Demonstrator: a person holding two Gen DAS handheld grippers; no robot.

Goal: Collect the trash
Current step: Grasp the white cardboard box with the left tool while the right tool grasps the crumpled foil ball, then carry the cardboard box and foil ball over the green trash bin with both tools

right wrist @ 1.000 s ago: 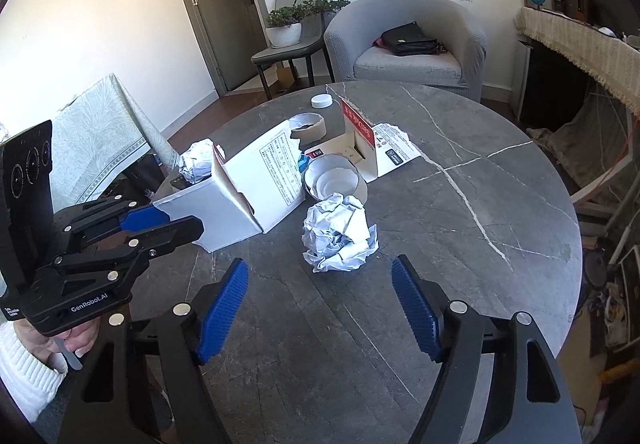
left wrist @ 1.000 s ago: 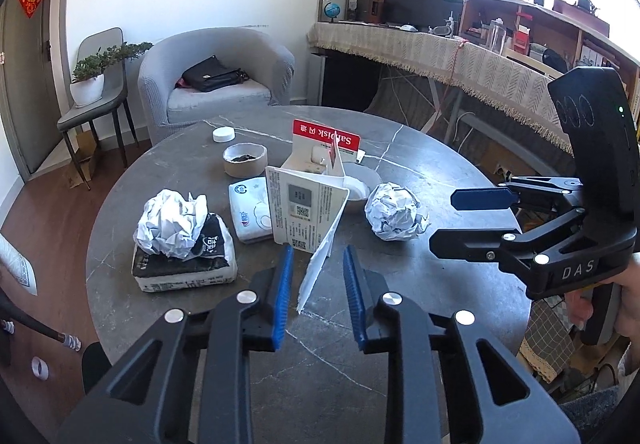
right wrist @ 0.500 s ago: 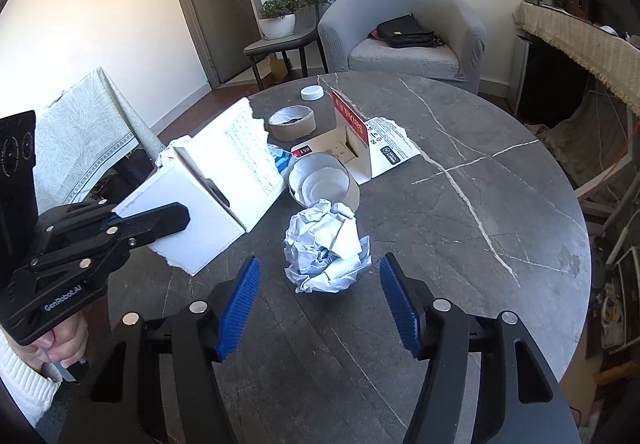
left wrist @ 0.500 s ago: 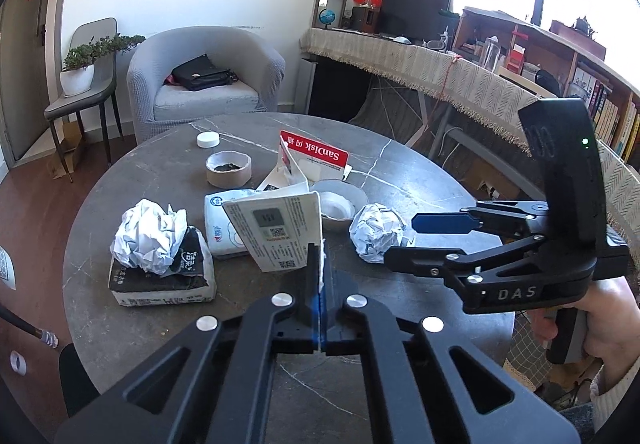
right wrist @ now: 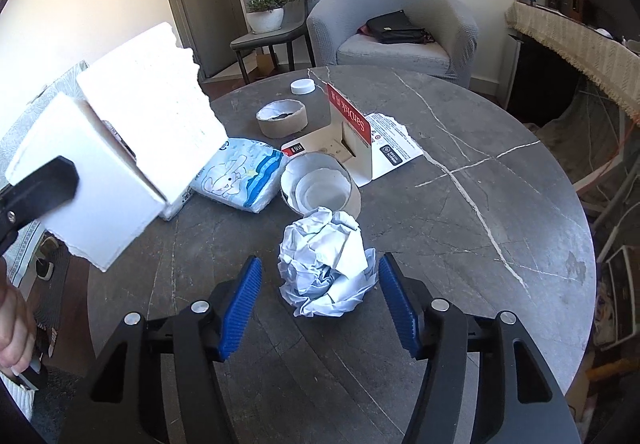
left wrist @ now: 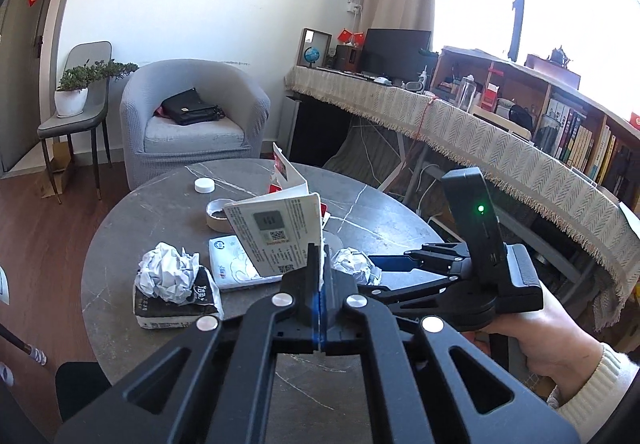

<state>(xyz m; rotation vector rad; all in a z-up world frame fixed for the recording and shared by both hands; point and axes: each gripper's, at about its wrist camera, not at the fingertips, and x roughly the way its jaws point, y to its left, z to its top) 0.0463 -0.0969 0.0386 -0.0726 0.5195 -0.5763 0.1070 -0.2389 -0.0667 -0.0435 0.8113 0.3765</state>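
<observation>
White torn box (left wrist: 280, 240) clamped in left gripper (left wrist: 320, 284) jaws, lifted above table (right wrist: 460, 228); right gripper (right wrist: 320, 304) jaws apart, flanking crumpled paper ball (right wrist: 326, 264).

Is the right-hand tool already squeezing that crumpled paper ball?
No, the right gripper is open: its blue fingers stand apart on either side of the crumpled paper ball, with visible gaps.

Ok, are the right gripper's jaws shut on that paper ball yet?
Not yet: open. In the right wrist view the right gripper has its blue jaws spread either side of the crumpled paper ball, with gaps showing on both sides.
</observation>
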